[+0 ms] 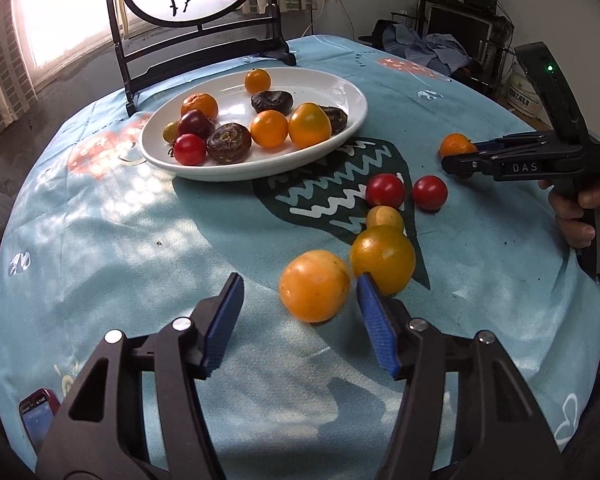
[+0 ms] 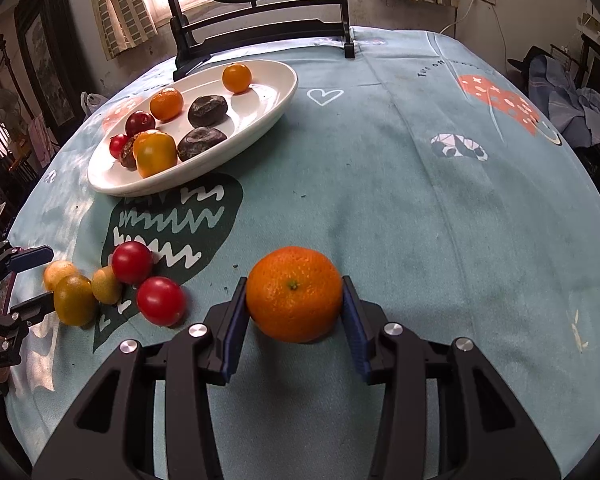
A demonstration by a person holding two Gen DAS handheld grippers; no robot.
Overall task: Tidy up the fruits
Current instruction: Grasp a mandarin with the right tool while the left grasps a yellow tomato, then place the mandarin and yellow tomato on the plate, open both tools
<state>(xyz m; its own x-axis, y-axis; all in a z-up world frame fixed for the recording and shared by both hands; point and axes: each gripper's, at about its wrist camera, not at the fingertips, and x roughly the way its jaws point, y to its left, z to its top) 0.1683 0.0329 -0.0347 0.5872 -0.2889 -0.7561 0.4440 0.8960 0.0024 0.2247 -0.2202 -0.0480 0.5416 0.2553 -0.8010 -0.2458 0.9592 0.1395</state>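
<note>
Left gripper [image 1: 300, 292]: your jaws are apart, bracketing the yellow tomato [image 1: 314, 286] on the tabletop [image 1: 140, 248], pads not pressing. Right gripper [image 2: 295, 295]: jaws clamped on the mandarin [image 2: 295, 294]. Pick-up step. Next: close left, then carry both to the white plate [image 1: 352, 120] beyond the jaws.

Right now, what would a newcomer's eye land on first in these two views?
The mandarin clamped in the right gripper, just above the blue tablecloth. Next, the white oval plate of mixed fruits at the far left, and the left gripper open around a yellow tomato near two red ones.
</note>
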